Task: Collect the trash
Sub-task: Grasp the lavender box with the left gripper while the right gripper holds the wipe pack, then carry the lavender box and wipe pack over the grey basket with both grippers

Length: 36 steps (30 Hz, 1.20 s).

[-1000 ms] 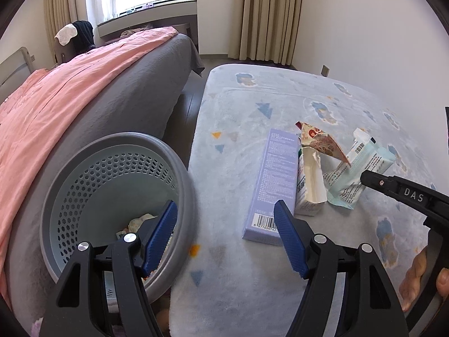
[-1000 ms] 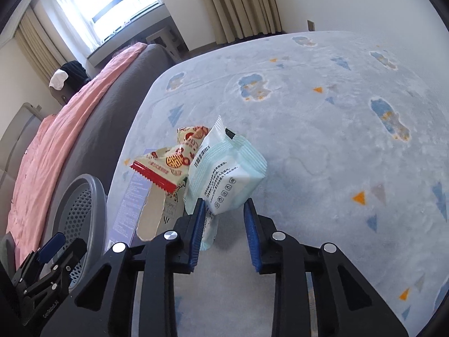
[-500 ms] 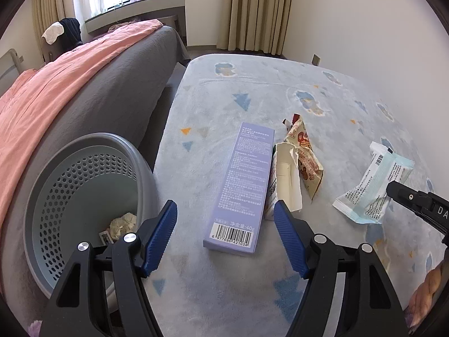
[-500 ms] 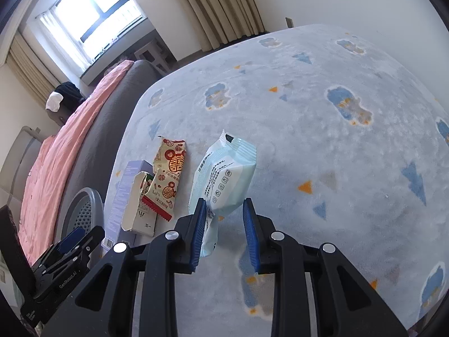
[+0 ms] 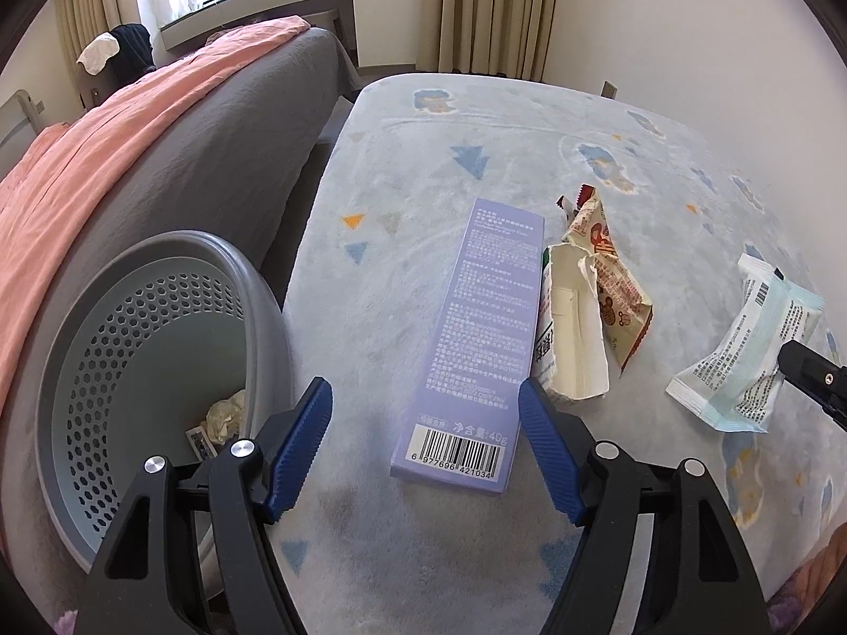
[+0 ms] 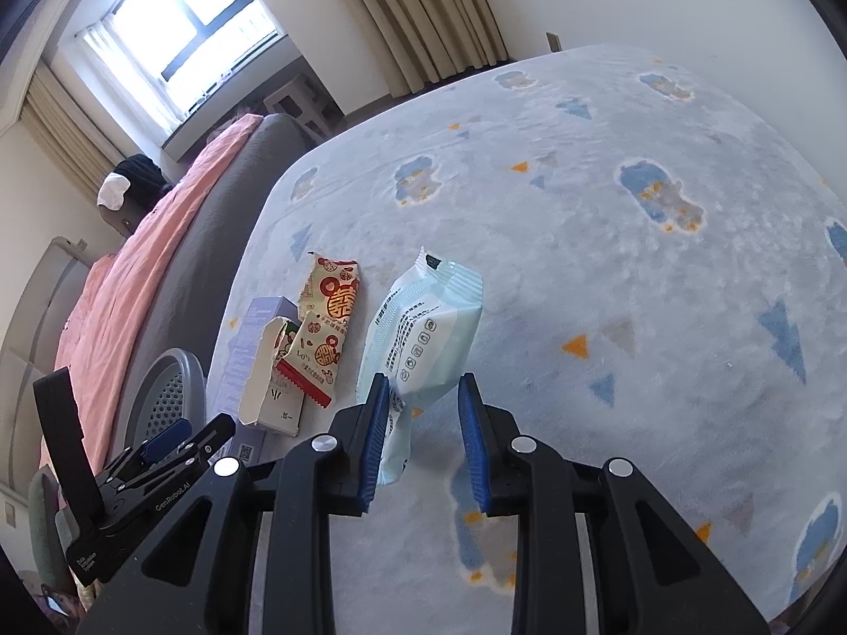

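A long purple box (image 5: 487,328) lies on the pale patterned carpet (image 5: 476,121). My left gripper (image 5: 423,391) hovers open over its near barcode end, one finger on each side, touching nothing. Right of the box lie a torn white carton (image 5: 574,328) and a red-patterned snack wrapper (image 5: 614,286). My right gripper (image 6: 423,378) is shut on a pale blue wipes pack (image 6: 423,328), apart from the pile; the same pack (image 5: 741,349) shows at the right edge of the left wrist view. A grey perforated basket (image 5: 159,264) holding crumpled paper (image 5: 225,413) stands left of the box.
A bed with a grey side and a pink blanket (image 5: 106,159) runs along the left, right behind the basket. Curtains and a white wall close off the far side. A person's hand (image 5: 815,571) shows at the lower right.
My left gripper has swung right, from over the basket's rim to over the purple box. My right gripper has carried the wipes pack rightwards, away from the carton and wrapper.
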Each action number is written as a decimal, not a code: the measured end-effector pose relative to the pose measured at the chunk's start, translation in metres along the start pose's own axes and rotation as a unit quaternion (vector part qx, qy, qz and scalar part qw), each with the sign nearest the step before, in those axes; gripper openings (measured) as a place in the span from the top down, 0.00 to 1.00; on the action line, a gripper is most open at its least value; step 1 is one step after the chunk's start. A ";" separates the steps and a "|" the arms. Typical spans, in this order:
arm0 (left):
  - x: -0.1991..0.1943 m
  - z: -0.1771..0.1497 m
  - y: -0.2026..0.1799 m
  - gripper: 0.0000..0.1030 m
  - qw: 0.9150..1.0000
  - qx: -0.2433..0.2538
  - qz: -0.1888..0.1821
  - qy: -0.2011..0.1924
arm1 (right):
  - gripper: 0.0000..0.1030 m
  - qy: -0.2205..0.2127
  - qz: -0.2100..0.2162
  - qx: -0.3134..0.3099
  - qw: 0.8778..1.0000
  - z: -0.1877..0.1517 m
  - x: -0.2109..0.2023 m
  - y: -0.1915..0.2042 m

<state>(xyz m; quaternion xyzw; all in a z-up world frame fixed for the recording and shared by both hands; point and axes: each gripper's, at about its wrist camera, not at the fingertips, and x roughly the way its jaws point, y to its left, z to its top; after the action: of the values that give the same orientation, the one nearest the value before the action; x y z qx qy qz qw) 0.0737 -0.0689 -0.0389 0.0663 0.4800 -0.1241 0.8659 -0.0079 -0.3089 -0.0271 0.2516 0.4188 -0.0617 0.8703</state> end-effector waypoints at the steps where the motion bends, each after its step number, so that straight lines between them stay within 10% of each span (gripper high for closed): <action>1: 0.002 0.001 -0.001 0.32 1.000 0.002 -0.001 0.003 | 0.74 0.000 0.000 0.000 1.000 -0.001 0.000 0.000; 17: 0.047 0.021 -0.018 0.33 0.999 0.007 -0.007 0.032 | 0.74 0.001 0.000 0.002 1.000 -0.002 -0.001 -0.004; 20: 0.050 0.021 -0.020 0.46 1.000 0.012 0.000 0.029 | 0.74 0.001 0.000 0.001 1.000 -0.003 -0.001 -0.003; 36: -0.030 0.010 0.015 0.58 0.999 -0.018 0.002 -0.033 | 0.74 -0.006 0.002 -0.039 0.999 -0.005 -0.006 0.028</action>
<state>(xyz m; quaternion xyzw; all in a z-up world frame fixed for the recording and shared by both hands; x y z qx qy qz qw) 0.0701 -0.0525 -0.0081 0.0476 0.4532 -0.1159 0.8826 -0.0068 -0.2830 -0.0143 0.2180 0.4152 -0.0448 0.8821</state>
